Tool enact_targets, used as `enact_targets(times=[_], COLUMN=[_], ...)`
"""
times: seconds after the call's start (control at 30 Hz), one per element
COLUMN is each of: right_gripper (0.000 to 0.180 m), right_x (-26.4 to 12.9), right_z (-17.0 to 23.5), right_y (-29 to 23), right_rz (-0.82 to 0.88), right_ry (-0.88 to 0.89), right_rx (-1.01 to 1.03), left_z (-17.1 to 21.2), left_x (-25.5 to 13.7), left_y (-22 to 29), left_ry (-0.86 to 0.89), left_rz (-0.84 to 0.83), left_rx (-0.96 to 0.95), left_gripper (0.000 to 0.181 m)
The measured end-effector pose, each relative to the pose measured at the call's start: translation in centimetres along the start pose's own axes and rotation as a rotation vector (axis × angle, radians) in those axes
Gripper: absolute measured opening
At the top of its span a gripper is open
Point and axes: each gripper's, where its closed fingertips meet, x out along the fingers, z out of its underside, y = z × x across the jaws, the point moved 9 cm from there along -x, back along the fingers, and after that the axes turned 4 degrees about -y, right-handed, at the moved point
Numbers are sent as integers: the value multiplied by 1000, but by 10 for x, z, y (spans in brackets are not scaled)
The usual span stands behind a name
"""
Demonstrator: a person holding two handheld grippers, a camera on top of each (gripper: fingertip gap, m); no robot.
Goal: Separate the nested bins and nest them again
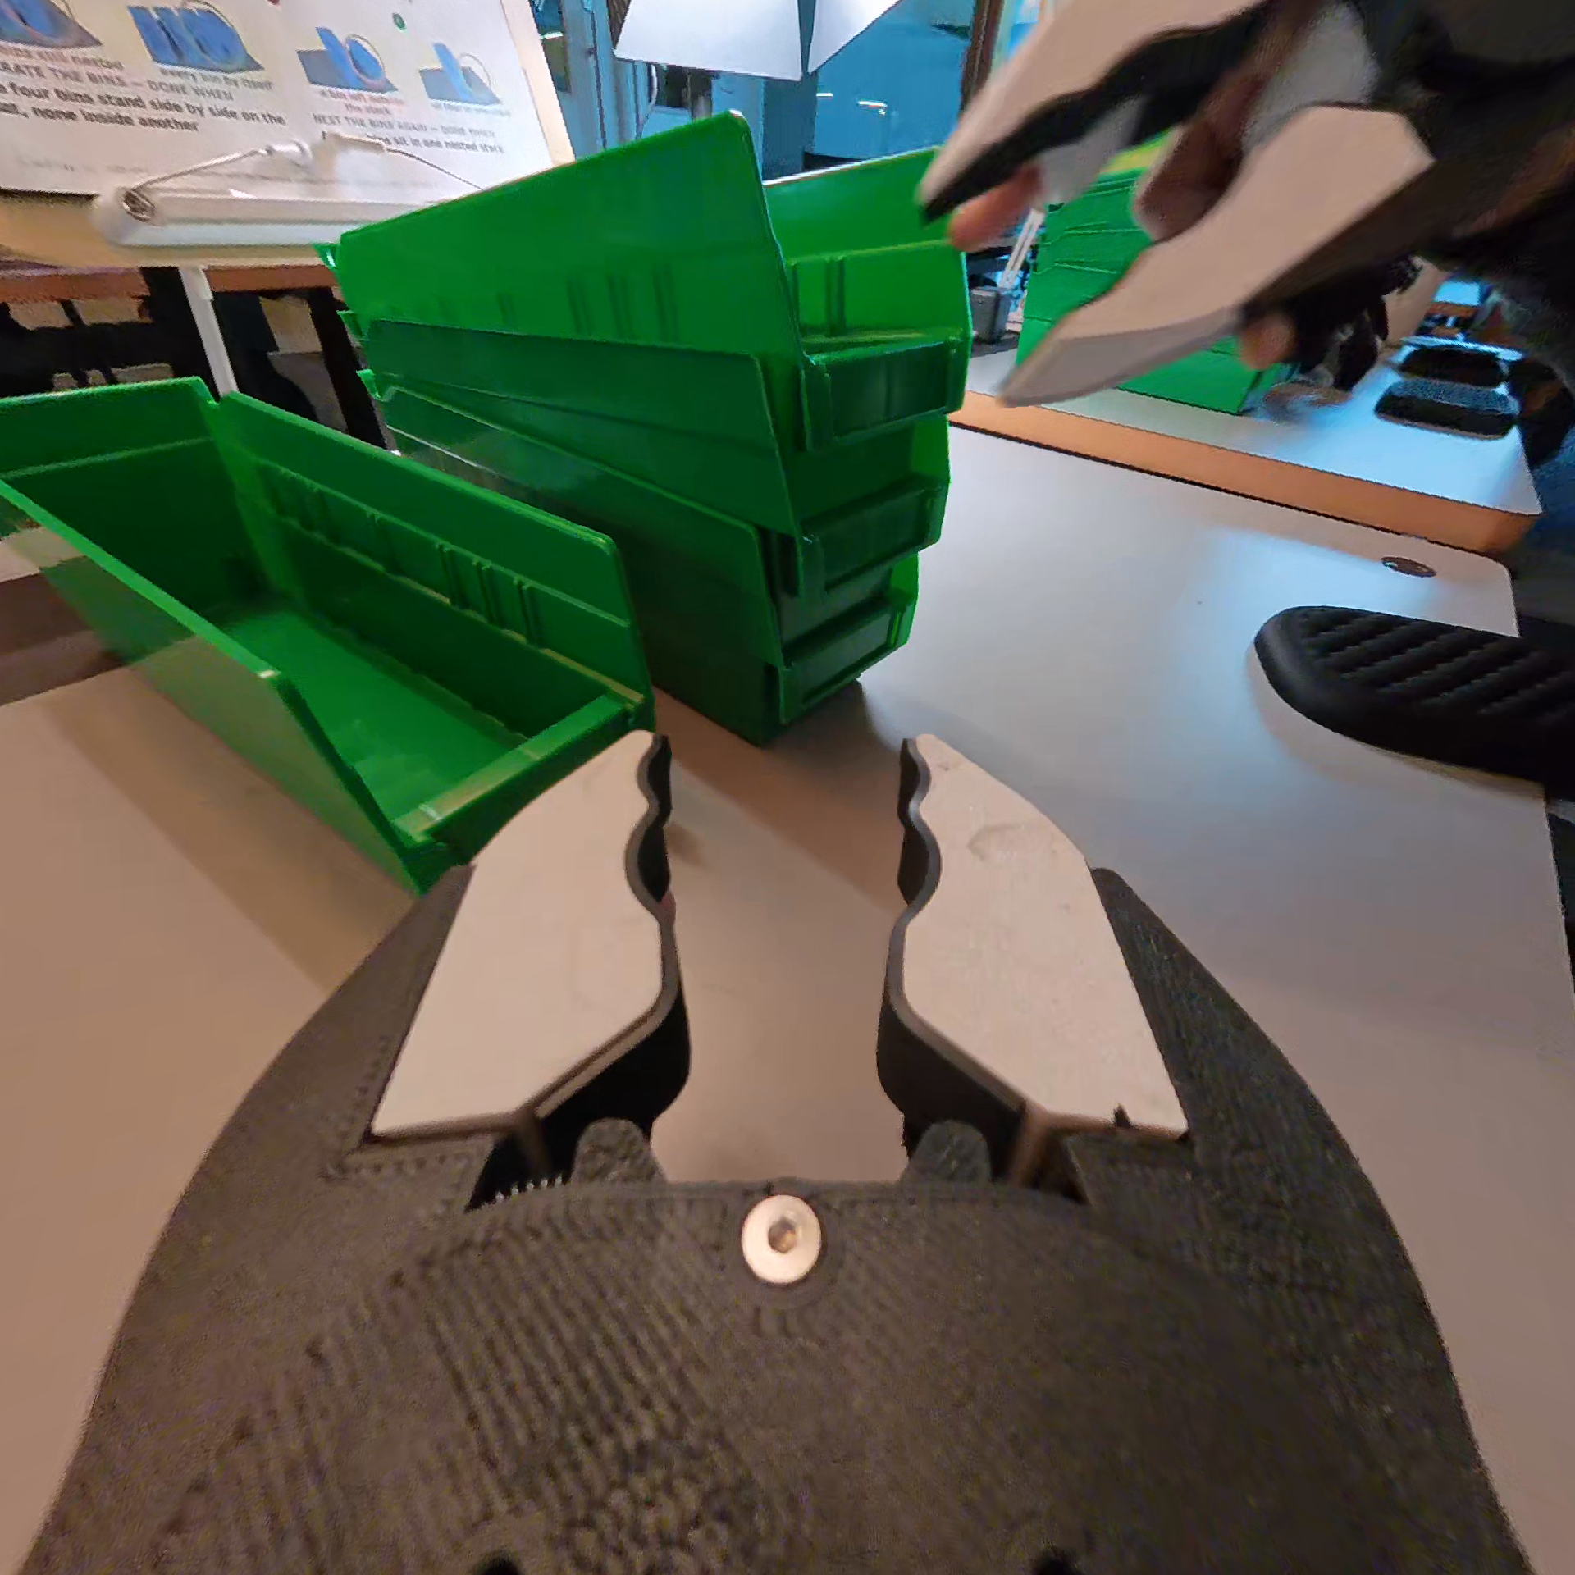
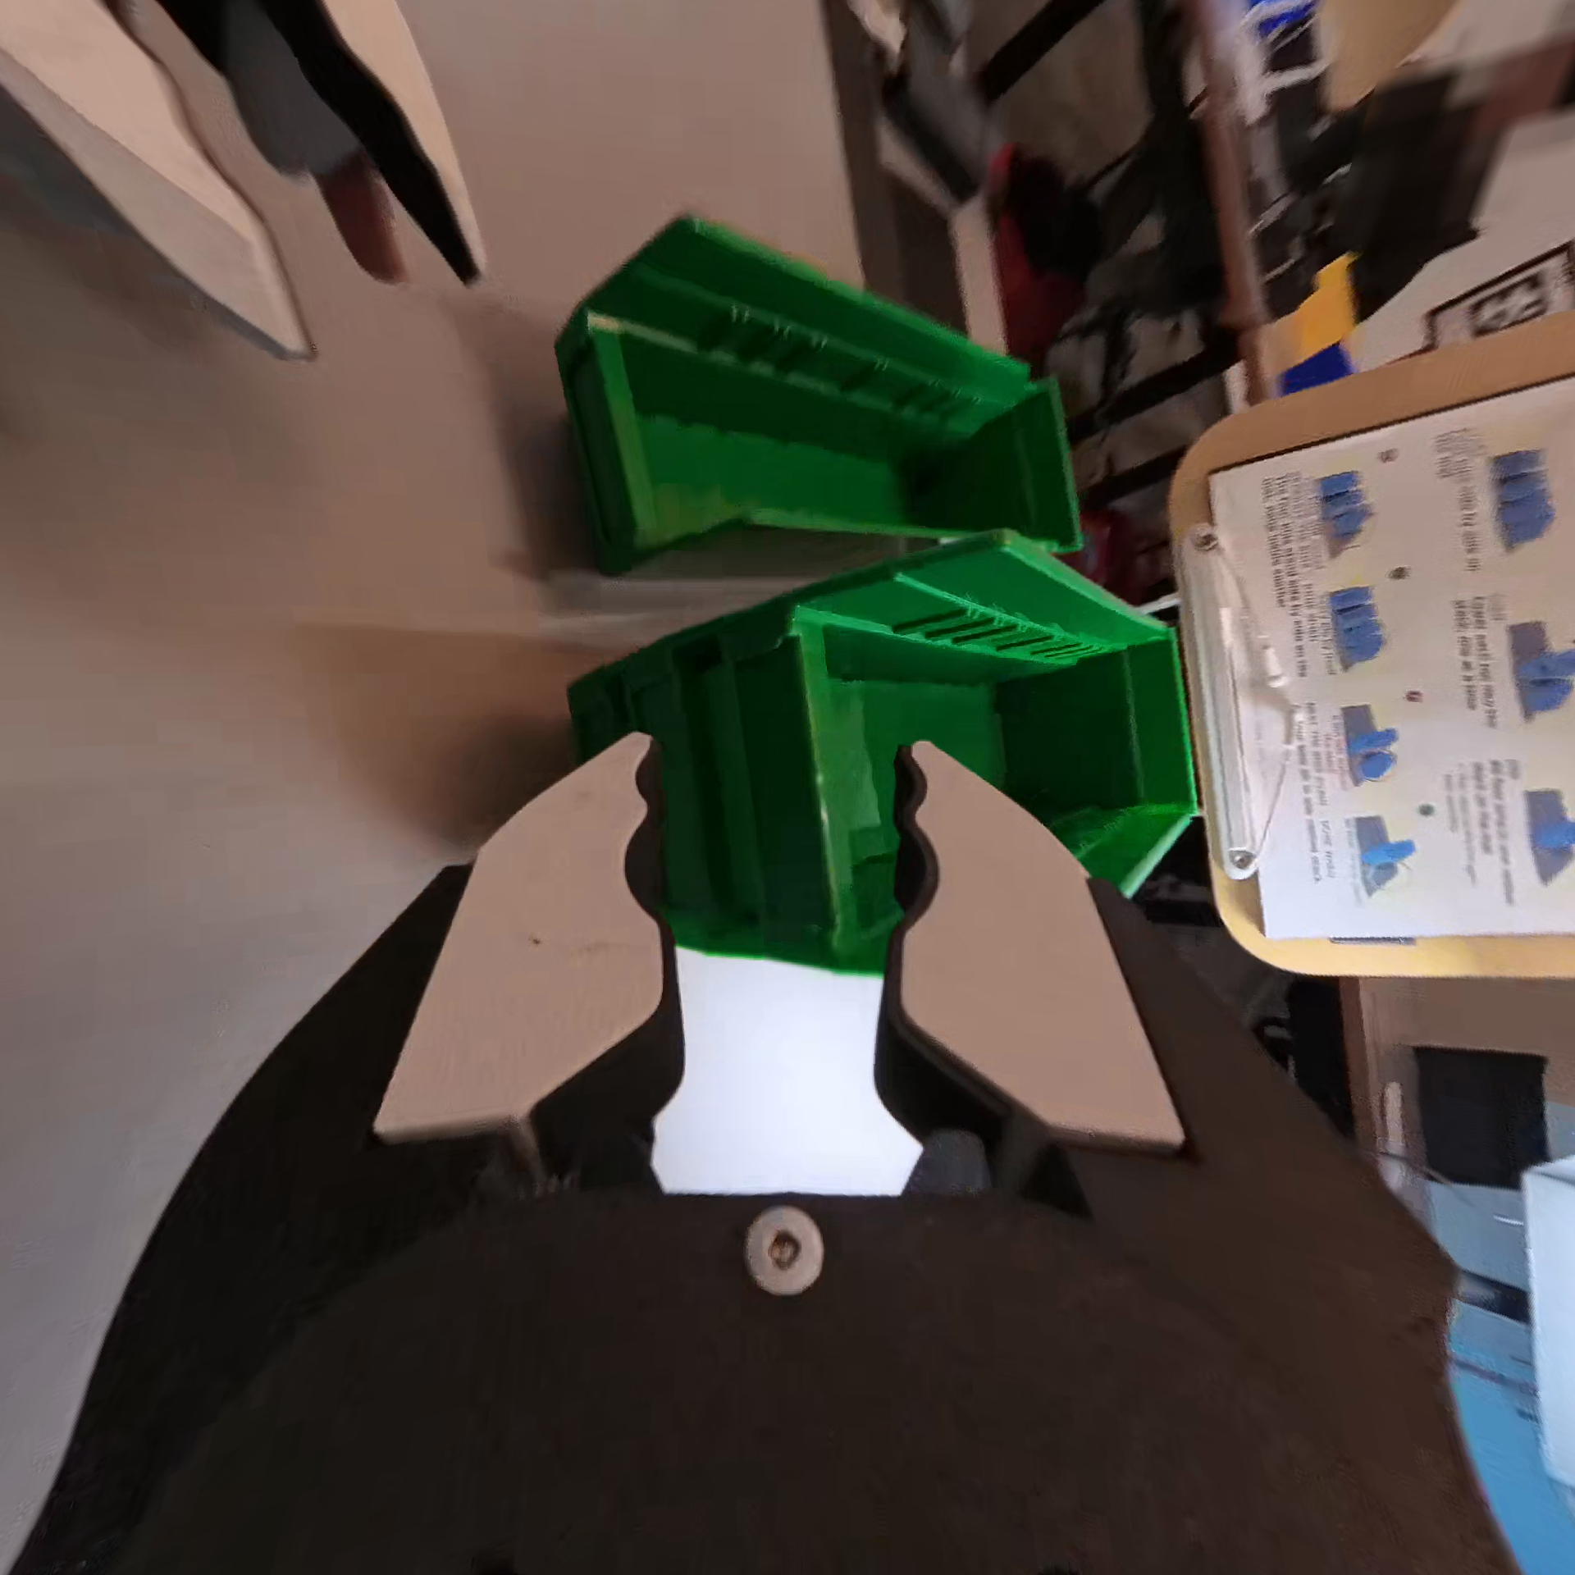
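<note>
Both sets of jaws stand spread with nothing between them. Low over the pale table (image 1: 1150, 682), the left gripper (image 1: 784, 767) hovers just short of the green bins. Higher up, the right gripper (image 2: 775, 767) is tipped down toward them, and it shows blurred at the top right of the left wrist view.

A single green bin (image 1: 358, 648) sits alone on the table at the left, empty, its long axis running away from the left gripper and its low open front end facing it. Just beside it on the right stands the stack of nested bins (image 1: 682, 477), lying the same way. The top bin (image 1: 588, 230) is tilted, its front lifted. Nothing shows inside it.

Behind the bins lies a clipboard (image 2: 1227, 699) holding a printed sheet (image 2: 1415, 682) with blue pictures and text. A black ribbed pad (image 1: 1415, 682) rests at the table's right edge.
</note>
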Motion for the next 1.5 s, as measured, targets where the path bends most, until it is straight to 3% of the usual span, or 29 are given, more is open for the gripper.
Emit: enact_targets(times=[0.2,0.43,0.73,1.0,1.23,1.5], right_gripper=[45,28,29,29,28,29], right_x=[49,61,31,-35,-68,-45], right_z=[-5,-3,-18,-25,37,145], right_y=[8,9,43,82,79,38], right_rz=[-96,-153,-218,-43,30,-19], right_ry=[-302,-347,-289,-184,-257,-366], right_rx=[-83,-108,-55,-22,-16,-17], left_z=[-1,-3,0,-1,-1,1], left_x=[-3,-7,-4,-6,-5,-2], left_y=[5,5,6,5,3,0], left_ry=[10,25,5,15,-5,-34], left_rz=[12,18,6,-44,-127,-179], left_rx=[36,39,53,85,113,103], left_gripper=[51,49,49,50,52,57])
